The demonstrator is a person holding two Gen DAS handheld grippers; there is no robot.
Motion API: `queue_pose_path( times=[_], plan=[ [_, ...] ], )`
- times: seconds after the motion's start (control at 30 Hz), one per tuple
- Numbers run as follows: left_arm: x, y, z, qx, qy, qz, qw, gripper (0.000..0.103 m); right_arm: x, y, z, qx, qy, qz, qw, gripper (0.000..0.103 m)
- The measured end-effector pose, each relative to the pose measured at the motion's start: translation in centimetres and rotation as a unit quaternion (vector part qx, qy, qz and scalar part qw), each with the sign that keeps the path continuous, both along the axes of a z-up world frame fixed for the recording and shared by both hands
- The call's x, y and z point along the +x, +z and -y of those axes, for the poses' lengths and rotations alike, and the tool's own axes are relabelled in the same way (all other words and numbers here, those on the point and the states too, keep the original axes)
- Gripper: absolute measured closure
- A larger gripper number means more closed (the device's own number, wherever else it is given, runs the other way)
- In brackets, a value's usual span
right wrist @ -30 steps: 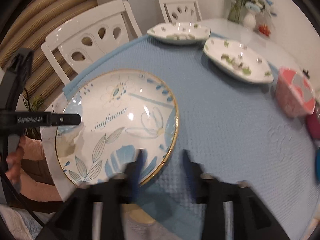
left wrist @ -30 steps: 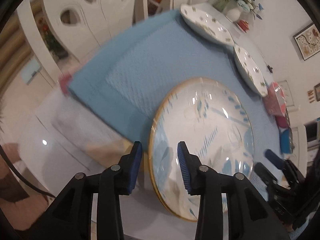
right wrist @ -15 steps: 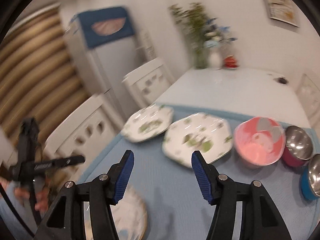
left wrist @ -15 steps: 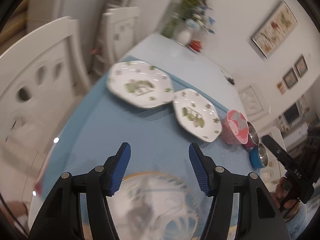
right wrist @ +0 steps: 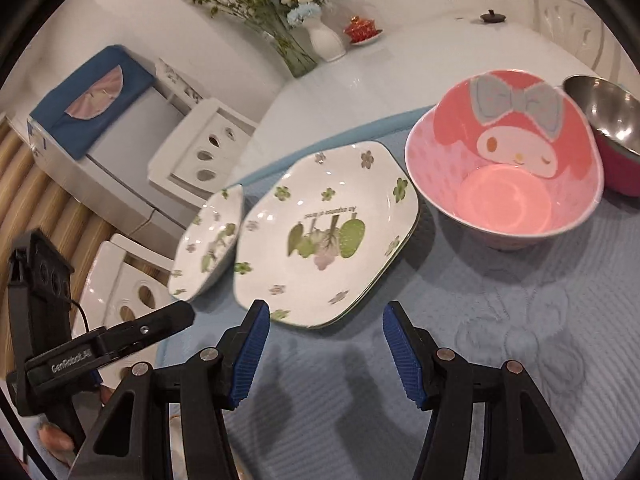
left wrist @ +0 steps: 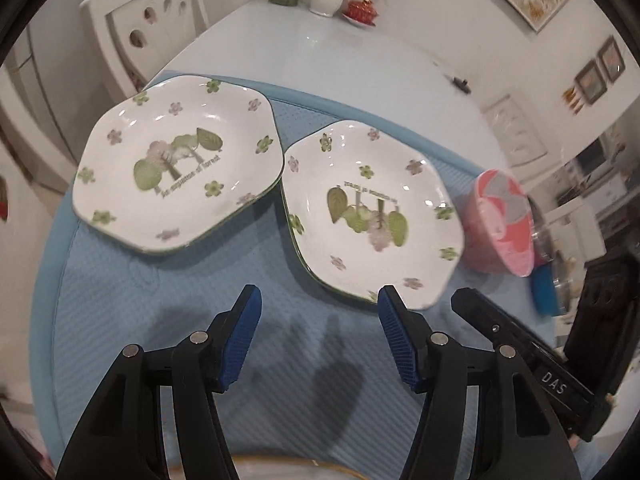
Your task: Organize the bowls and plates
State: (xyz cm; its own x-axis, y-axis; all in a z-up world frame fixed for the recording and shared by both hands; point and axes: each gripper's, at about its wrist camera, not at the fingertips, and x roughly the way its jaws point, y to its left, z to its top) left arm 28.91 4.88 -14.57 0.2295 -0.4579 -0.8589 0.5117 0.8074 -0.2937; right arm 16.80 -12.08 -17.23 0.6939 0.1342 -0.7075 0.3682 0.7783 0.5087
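Observation:
Two white hexagonal plates with green tree prints lie side by side on the blue mat [left wrist: 120, 320]: the left plate [left wrist: 176, 168] and the right plate [left wrist: 372, 212], which also shows in the right wrist view [right wrist: 324, 232]. A pink cartoon bowl [right wrist: 504, 160] stands right of them, with a steel-lined magenta bowl [right wrist: 612, 128] beyond it. A gold-rimmed plate's edge [left wrist: 280, 462] shows below my left gripper [left wrist: 316, 336], which is open and empty above the mat. My right gripper [right wrist: 324, 352] is open and empty in front of the right plate.
A white vase with flowers [right wrist: 326, 40] and a small red dish [right wrist: 362, 28] stand at the table's far end. White chairs [left wrist: 152, 20] stand along the left side. A blue bowl [left wrist: 546, 292] sits by the pink bowl.
Both grippers have lifted away from the gold-rimmed sunflower plate and swung toward the two hexagonal plates and the bowls. Both have opened wider.

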Motion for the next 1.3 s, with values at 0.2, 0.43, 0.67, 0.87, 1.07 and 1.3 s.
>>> queue_pose_path(
  times=[0.2,0.43,0.67,0.87,1.07,1.3],
  plan=[
    [1.9,-2.6,1.7,0.023,-0.011,-0.018,0.9995,0.045,2.7,-1.7,0.1,-0.038,0.027,0.001,0.999,0.044],
    [3.2,-4.3,3.3,0.037,-0.015,-0.031,0.9987,0.047,5.0,-4.0,-0.2,-0.085,0.023,-0.033,0.996,0.044],
    [3.4,-4.3,5.2,0.034,-0.028,-0.026,0.9987,0.047,5.7,-4.5,-0.5,-0.094,0.023,-0.017,0.995,0.032],
    [3.4,-4.6,5.4,0.041,-0.039,-0.003,0.9984,0.048,6.1,-4.9,-0.9,-0.117,0.007,-0.004,0.993,0.031],
    [3.3,-4.8,6.0,0.048,-0.042,0.025,0.9976,0.048,6.0,-4.9,-0.6,-0.11,0.012,0.007,0.994,0.031],
    [2.8,-5.3,8.0,0.064,-0.065,0.051,0.9945,0.026,6.4,-4.9,-1.3,-0.131,0.007,-0.005,0.991,0.038]
  ],
)
